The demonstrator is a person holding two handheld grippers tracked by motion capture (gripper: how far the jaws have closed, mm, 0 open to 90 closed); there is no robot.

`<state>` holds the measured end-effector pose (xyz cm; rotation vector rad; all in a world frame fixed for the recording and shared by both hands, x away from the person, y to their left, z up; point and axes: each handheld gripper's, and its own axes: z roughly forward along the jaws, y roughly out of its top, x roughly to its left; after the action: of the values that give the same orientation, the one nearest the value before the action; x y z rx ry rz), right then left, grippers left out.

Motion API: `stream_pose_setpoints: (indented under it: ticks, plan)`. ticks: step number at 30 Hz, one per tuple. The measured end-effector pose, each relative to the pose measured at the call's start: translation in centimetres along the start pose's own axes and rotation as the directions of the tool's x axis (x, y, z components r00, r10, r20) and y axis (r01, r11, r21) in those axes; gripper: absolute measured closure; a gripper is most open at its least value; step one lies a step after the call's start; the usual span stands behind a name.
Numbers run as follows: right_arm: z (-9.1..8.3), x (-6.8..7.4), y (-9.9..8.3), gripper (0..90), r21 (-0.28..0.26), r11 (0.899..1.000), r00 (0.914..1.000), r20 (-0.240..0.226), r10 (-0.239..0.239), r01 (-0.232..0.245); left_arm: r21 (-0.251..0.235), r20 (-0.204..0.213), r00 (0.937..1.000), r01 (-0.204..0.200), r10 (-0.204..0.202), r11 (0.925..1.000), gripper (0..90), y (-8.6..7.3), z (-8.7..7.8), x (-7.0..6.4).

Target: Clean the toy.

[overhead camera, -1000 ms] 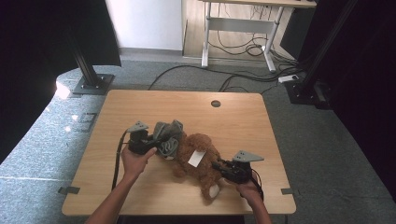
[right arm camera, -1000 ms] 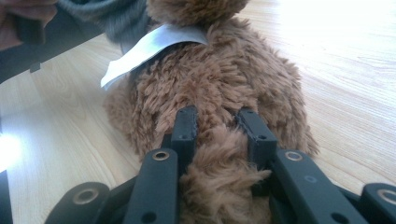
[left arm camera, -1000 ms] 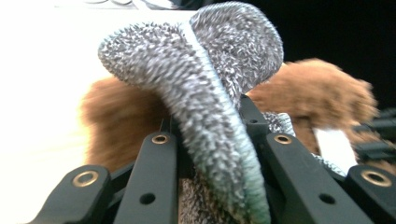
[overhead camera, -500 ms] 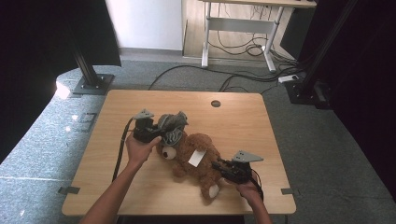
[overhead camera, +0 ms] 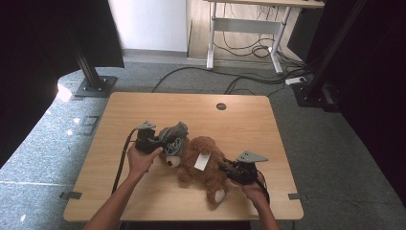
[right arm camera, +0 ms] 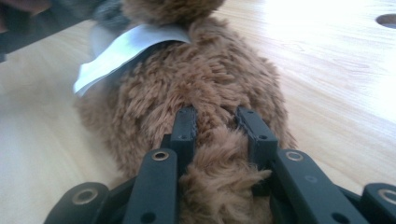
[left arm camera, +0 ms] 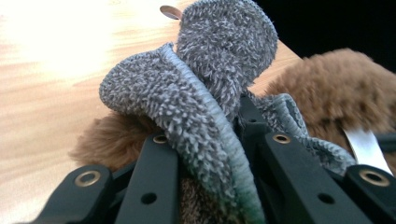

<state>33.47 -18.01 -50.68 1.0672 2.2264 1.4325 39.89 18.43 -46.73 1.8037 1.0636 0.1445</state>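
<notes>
Two hand-held grippers are busy on my light wooden table [overhead camera: 143, 108]. My left hand-held gripper [overhead camera: 160, 140] pinches a fuzzy grey cloth [left arm camera: 205, 79] that sits bunched at the head end of the fluffy brown teddy bear [overhead camera: 203, 163]. My right hand-held gripper [overhead camera: 229, 168] squeezes brown fur low on its body. It lies long-ways between them, head to my left, so the left one is nearer the cloth and head.
</notes>
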Motion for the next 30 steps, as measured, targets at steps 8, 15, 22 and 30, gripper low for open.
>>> stream_pose_setpoints:
  ticks: [8,15,22,30]
  plan:
    - [2.4,-1.8,2.4,69.8,0.034,0.999,0.9937,0.112,-0.01,0.006,-0.025,0.014,0.9997,0.022,-0.022,0.9994,74.7,-1.7,-1.1,-0.4]
    - [2.2,-2.8,2.9,62.0,-0.027,0.996,0.995,0.048,0.088,-0.086,-0.043,0.036,0.9989,0.033,-0.031,0.9986,74.8,-3.0,-1.8,-0.9]
    - [0.2,-3.0,1.5,33.8,-0.07,0.984,0.9858,0.014,0.167,-0.166,-0.042,0.051,0.9987,0.011,-0.009,0.9991,74.8,-4.1,-2.6,-1.6]
    - [1.0,-2.5,-0.2,38.6,-0.009,0.986,0.9858,-0.029,0.165,-0.166,-0.037,0.076,0.9969,0.021,-0.019,0.9991,74.8,-5.2,-3.3,-1.8]
